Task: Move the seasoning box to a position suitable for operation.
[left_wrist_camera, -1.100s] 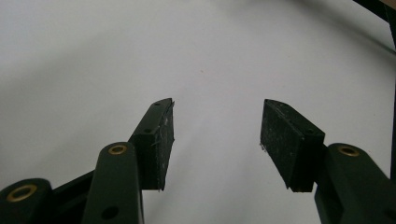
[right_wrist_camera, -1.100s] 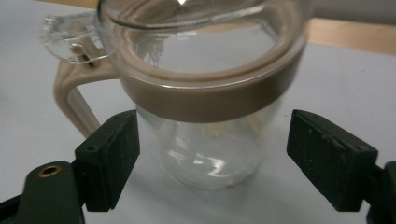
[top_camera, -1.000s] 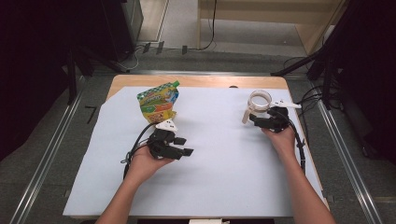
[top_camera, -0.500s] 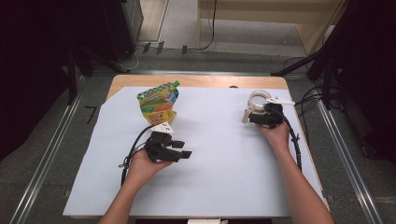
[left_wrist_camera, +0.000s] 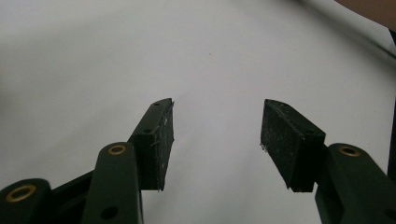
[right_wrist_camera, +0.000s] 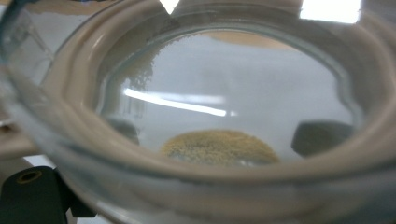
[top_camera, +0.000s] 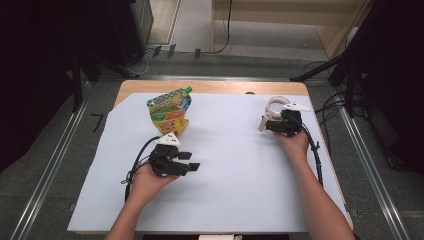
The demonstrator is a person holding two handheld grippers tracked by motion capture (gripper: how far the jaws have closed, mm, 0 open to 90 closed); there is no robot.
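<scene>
Right gripper (top_camera: 272, 121) clamps clear jar (top_camera: 274, 107); left gripper (top_camera: 189, 161) jaws apart, empty.

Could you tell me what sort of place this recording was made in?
Probably a lab or workshop set up for recording: a wooden table under a white sheet, cables across the floor, and metal rails alongside.

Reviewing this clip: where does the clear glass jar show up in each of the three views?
High view: the clear jar is at the table's far right, at the tip of the right gripper.
Left gripper view: open jaws over the white sheet; no jar to place here.
Right gripper view: the jar is seen close up from above its rim, yellowish grains at its bottom.
Shared landmark: the white sheet.
</scene>
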